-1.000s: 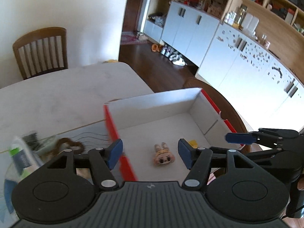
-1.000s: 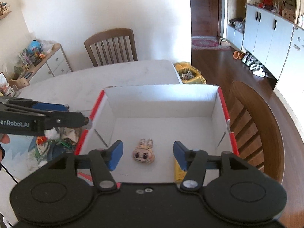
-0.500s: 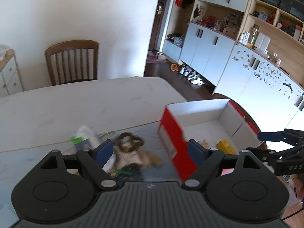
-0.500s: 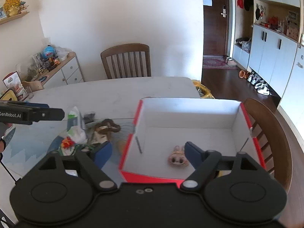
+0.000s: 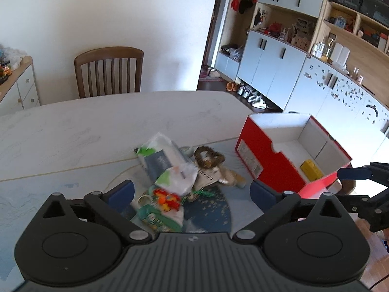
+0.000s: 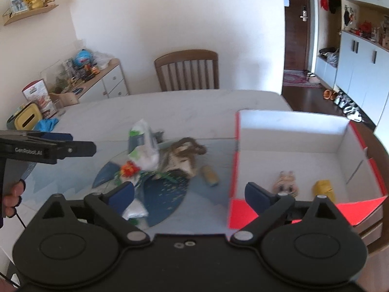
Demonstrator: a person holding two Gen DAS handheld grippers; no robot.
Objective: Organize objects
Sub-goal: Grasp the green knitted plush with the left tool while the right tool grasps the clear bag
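Left gripper (image 5: 192,192): jaws opening, nothing between them, above the object pile (image 5: 175,177) at lower centre of its view. The lion plush (image 5: 209,160) lies right of the pile. Red box (image 5: 267,160) at centre right holds a yellow item (image 5: 310,170). Right gripper (image 6: 189,193): jaws opening, empty, straddling the box's left wall; a bunny figure (image 6: 284,181) lies inside.

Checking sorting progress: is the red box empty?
No. The red box holds a small bunny toy and a yellow item.

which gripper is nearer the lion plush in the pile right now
Left. The left gripper hangs over the pile with the lion plush just ahead; the right gripper straddles the red box edge, opening, empty.
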